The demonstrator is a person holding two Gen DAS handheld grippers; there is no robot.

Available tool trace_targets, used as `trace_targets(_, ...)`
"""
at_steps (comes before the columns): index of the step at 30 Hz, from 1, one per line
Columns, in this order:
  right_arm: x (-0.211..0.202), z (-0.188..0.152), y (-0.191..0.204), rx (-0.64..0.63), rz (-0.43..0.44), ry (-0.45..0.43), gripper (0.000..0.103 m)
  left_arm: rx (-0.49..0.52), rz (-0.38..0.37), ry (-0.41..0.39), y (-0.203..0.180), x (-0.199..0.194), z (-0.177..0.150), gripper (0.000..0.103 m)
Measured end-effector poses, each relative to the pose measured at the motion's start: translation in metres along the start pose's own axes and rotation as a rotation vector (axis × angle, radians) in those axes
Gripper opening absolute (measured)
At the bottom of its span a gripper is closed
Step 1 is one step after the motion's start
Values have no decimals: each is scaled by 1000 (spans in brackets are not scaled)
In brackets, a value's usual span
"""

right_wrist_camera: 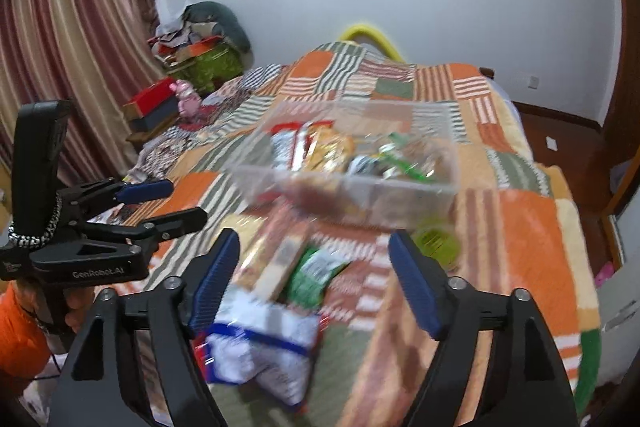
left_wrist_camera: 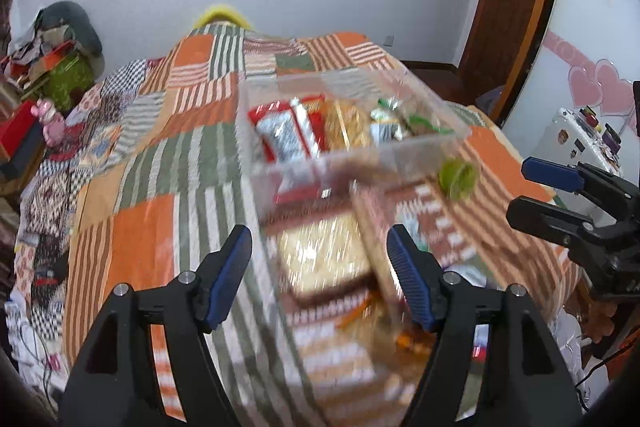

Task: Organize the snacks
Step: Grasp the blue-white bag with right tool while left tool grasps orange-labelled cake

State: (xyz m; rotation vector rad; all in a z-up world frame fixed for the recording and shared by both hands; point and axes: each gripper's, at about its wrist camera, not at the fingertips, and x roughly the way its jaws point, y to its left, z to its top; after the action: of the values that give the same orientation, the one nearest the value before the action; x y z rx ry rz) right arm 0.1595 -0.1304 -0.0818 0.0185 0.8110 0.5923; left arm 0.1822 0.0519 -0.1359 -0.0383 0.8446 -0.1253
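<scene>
Patchwork orange-and-green striped bedspread [right_wrist_camera: 520,227] serves as your sorting surface.
Both your left gripper [left_wrist_camera: 320,275] and right gripper [right_wrist_camera: 314,283] hang spread and empty; clear rectangular plastic bin [right_wrist_camera: 348,183] already holds packets, loose blue-and-white snack bag [right_wrist_camera: 264,351] waits nearest.

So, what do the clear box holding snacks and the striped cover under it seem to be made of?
The clear rectangular box looks like rigid transparent plastic with a glossy finish: the packets show through its walls. The orange, green and white patchwork bed cover looks like soft woven or fleecy fabric, matte; motion blur leaves the weave unclear.
</scene>
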Motion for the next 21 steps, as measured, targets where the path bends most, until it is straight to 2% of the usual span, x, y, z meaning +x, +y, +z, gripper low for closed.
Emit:
trace_targets(4, 4, -18, 16, 15, 28, 23, 84, -39, -18, 30, 8, -8, -23, 71)
trace_targets(12, 42, -47, 24, 50, 69, 162, 85, -56, 4, 90, 13, -4, -52, 71)
trace_targets(14, 47, -51, 21, 55, 57, 177, 85, -65, -3, 110, 14, 0, -56, 71)
trace_targets(21, 56, -61, 7, 102, 95, 223, 85, -62, -30, 143, 1, 9, -61, 71)
